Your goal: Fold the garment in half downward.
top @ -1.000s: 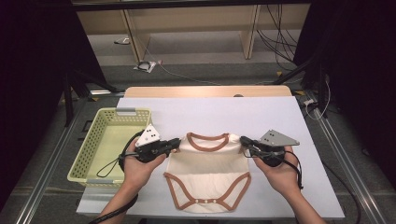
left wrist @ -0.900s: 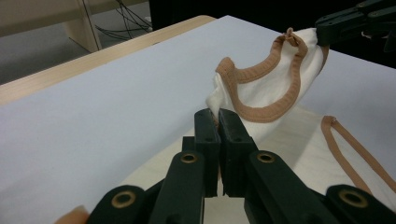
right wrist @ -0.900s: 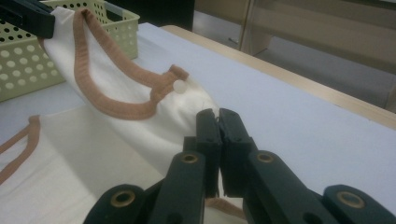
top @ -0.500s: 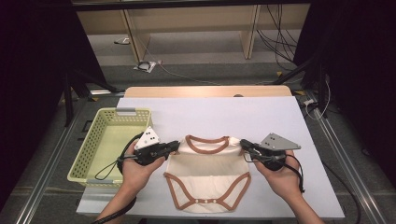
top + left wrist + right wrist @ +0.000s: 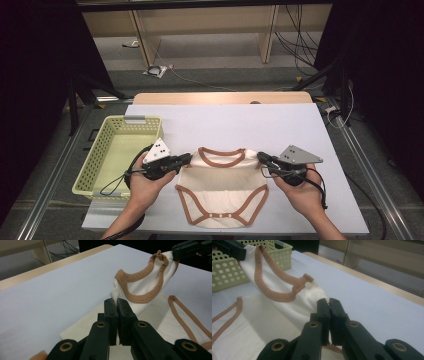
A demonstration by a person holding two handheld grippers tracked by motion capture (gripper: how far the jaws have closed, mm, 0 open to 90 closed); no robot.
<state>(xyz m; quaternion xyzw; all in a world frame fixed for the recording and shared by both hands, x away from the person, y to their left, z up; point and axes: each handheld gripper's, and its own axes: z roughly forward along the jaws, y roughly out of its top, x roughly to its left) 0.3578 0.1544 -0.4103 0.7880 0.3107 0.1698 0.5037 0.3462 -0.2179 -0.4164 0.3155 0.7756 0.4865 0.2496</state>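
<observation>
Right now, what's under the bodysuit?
The white table sheet shows all around the bodysuit, whose lower part lies flat on it. Both grippers, left and right, pinch its shoulders. Anything beneath the fabric is covered.

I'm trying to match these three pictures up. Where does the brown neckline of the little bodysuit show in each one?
High view: the neckline is low in the middle, between the left gripper and right gripper.
Left gripper view: upper right, beyond the shut jaws.
Right gripper view: upper left, with a white snap at its near end.
Shared landmark: the white table, under the bodysuit in every view.
</observation>
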